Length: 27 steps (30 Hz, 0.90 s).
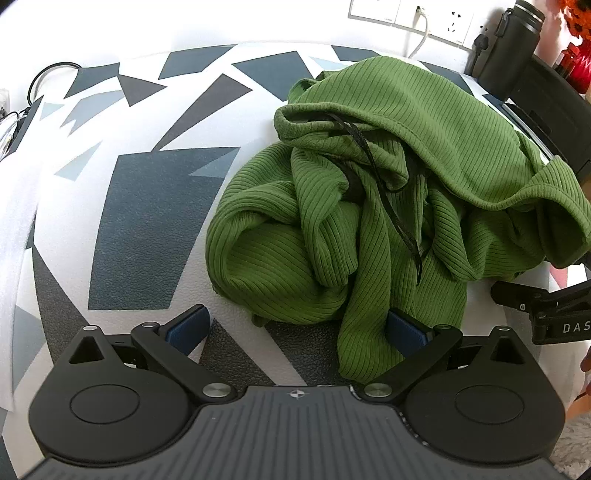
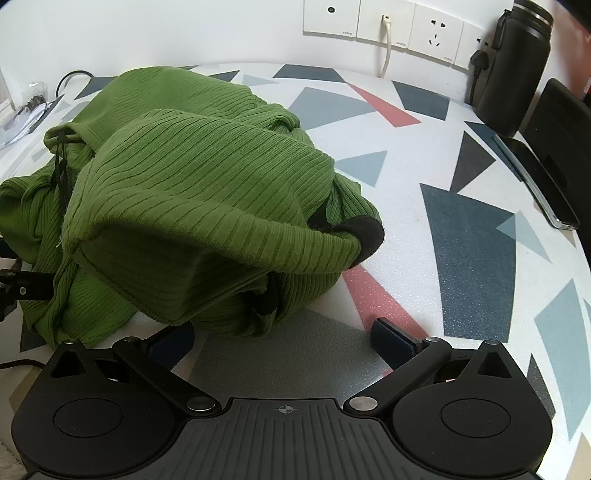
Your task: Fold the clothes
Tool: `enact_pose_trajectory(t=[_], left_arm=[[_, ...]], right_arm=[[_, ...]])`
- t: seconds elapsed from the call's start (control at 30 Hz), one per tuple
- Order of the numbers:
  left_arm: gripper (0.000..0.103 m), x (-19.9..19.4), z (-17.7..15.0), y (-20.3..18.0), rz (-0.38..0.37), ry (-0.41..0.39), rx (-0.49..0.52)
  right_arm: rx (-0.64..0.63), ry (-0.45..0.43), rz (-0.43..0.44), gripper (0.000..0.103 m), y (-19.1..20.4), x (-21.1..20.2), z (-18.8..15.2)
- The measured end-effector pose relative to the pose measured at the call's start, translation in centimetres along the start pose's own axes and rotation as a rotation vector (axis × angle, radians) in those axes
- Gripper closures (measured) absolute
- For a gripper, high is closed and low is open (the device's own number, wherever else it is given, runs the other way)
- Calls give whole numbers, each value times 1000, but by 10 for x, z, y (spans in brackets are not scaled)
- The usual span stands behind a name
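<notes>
**Crumpled green garment lies ahead of both open grippers**

A ribbed green knit garment (image 1: 369, 206) sits in a crumpled heap on a table covered with a white cloth printed with dark grey, blue and red angular shapes (image 1: 147, 229). A thin black cord (image 1: 373, 173) trails over its folds, and a black trim piece (image 2: 364, 236) shows at the heap's right end in the right wrist view.

The left gripper (image 1: 295, 328) is low over the table with its jaws wide apart, nothing clamped between them. The heap lies just ahead and to the right of it. One hanging fold of the green knit drapes down in front of the blue pad of its right finger (image 1: 404, 330) and partly covers it; the left finger's pad (image 1: 188, 326) is clear of the fabric, over bare tablecloth.

The right gripper (image 2: 284, 338) also has its jaws spread apart and holds nothing. The garment lies ahead and to its left, its near edge hanging just over the left finger's pad (image 2: 171, 345), while the right finger's pad (image 2: 393, 341) stands apart from the cloth.

Behind the table, white wall sockets (image 2: 388, 26) carry a white cable, and a black bottle (image 2: 517, 66) stands at the far right corner beside a black flat device (image 2: 543, 184).
</notes>
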<state>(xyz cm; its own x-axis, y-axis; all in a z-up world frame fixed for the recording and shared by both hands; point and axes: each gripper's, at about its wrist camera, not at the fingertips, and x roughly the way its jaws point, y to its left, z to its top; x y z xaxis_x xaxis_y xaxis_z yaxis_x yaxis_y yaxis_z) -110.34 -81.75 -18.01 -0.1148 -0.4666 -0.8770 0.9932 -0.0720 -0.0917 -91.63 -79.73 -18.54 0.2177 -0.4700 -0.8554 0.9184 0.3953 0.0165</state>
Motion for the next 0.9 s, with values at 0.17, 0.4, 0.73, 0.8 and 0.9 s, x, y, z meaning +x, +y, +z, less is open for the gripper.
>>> enact_pose_trajectory(t=[0.17, 0.4, 0.73, 0.8, 0.9], left_arm=[[0, 1, 1, -1, 7, 8, 4], [0, 2, 3, -1, 11, 25, 2], [0, 2, 2, -2, 16, 26, 4], [0, 3, 2, -2, 15, 29, 4], [0, 3, 3, -2, 16, 36, 4]], right_arm=[[0, 2, -2, 1, 0, 0, 0], [0, 15, -3, 1, 0, 1, 1], [9, 17, -6, 1, 0, 1, 2], [8, 18, -6, 1, 1, 1, 2], [9, 17, -6, 1, 1, 1, 1]])
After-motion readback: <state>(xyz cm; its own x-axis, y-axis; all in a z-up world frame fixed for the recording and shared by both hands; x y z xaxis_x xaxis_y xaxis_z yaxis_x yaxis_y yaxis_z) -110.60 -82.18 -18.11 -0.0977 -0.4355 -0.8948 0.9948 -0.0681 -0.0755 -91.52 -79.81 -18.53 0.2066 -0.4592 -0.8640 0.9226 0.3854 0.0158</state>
